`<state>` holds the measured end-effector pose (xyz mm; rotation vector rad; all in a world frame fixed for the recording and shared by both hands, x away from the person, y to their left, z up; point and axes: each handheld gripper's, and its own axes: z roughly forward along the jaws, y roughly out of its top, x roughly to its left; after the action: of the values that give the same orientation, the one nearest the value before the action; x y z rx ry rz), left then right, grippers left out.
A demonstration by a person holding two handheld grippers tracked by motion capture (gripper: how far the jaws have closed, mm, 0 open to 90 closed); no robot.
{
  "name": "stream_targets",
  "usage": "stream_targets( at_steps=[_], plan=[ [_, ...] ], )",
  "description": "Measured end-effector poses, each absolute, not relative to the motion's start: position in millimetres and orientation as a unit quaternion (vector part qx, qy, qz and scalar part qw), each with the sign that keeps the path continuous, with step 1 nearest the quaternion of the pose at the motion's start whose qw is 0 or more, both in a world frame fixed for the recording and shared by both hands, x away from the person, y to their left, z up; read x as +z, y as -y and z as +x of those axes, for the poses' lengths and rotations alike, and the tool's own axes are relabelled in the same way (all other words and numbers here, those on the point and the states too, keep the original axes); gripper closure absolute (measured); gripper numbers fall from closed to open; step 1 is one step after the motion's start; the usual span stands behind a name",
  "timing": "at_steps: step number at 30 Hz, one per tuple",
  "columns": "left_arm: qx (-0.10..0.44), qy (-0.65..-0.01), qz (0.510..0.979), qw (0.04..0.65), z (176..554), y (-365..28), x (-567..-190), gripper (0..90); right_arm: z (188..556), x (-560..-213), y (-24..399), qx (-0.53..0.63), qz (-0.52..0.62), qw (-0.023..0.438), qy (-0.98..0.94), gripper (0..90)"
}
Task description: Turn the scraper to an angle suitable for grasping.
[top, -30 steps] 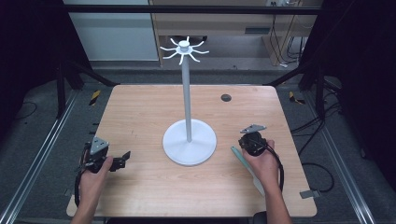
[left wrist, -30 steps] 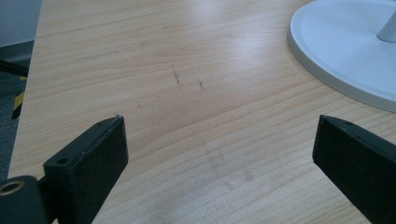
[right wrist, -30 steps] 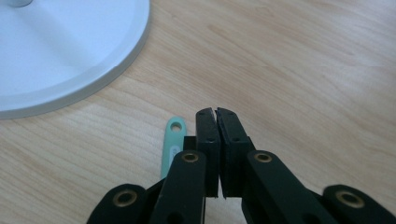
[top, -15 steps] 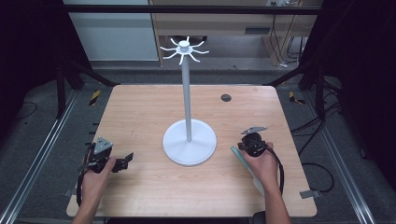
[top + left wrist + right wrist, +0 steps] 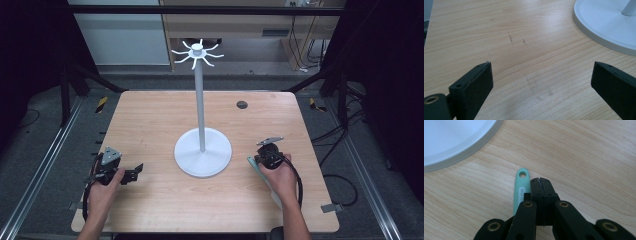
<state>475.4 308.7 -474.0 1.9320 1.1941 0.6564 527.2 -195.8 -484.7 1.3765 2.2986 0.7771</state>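
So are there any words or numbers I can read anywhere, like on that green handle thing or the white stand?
Mint-green plastic handle beside the shut right gripper: pale printed marks run along it, too small and blurred to read.
White metal stand with round base: no writing.
Light wooden table: no writing, only faint dark scuffs.
Small dark round disc on the table's far side: too small to tell.

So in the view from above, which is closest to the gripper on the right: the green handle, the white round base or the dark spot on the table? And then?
From the right gripper:
1. Green handle, lying right beside it, under the hand.
2. White round base, to its left at the table's middle.
3. Dark spot, up near the table's far edge.
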Motion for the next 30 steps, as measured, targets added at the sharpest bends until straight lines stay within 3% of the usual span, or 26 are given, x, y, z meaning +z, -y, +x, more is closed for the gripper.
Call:
stream_targets(
  at_steps=[19, 30],
  plan=[
    [0.261, -0.476, 0.750, 0.377, 475, -312, -473, 4.3, 515, -481, 172, 0.283, 0.428, 0.103, -0.852, 90.0],
    [0.265, -0.483, 0.747, 0.371, 476, -316, -474, 4.0, 507, -466, 158, 0.285, 0.394, 0.144, -0.862, 90.0]
  ],
)
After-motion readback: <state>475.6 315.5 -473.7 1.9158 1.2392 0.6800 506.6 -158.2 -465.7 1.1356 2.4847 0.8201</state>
